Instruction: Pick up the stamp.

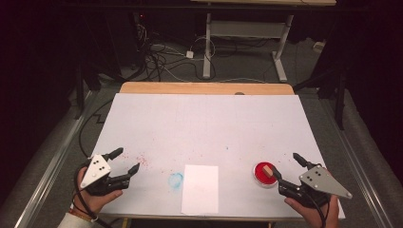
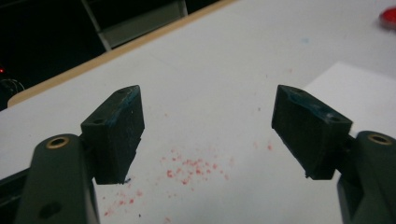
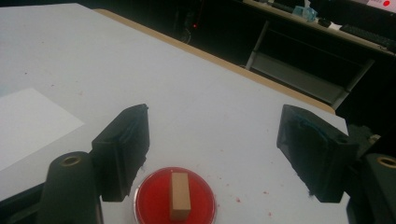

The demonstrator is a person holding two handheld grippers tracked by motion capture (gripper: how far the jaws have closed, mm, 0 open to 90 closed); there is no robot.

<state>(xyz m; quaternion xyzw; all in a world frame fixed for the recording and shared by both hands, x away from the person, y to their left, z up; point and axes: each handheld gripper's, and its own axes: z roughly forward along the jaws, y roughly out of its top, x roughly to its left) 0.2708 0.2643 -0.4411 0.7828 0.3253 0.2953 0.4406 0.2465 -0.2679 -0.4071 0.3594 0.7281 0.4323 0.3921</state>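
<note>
A round red dish [image 1: 263, 173] holds a small tan wooden block [image 1: 268, 169] near the table's front right; the dish [image 3: 175, 198] and block [image 3: 180, 195] lie low between the jaws in the right gripper view. My right gripper [image 1: 286, 167] is open just right of the dish, its left jaw next to the rim, nothing between the jaws. A white sheet of paper [image 1: 200, 188] lies at the front centre. At the front left, my left gripper [image 1: 125, 160] stands open and empty over red specks [image 2: 189, 168], with the paper [image 2: 359, 91] to its right.
A white sheet covers the table [image 1: 204, 123], with a bare wooden strip [image 1: 204, 88] at the far edge. A pale blue smudge [image 1: 175, 180] sits left of the paper. Beyond the table are cables on the floor [image 1: 161, 59] and a white desk frame [image 1: 247, 33].
</note>
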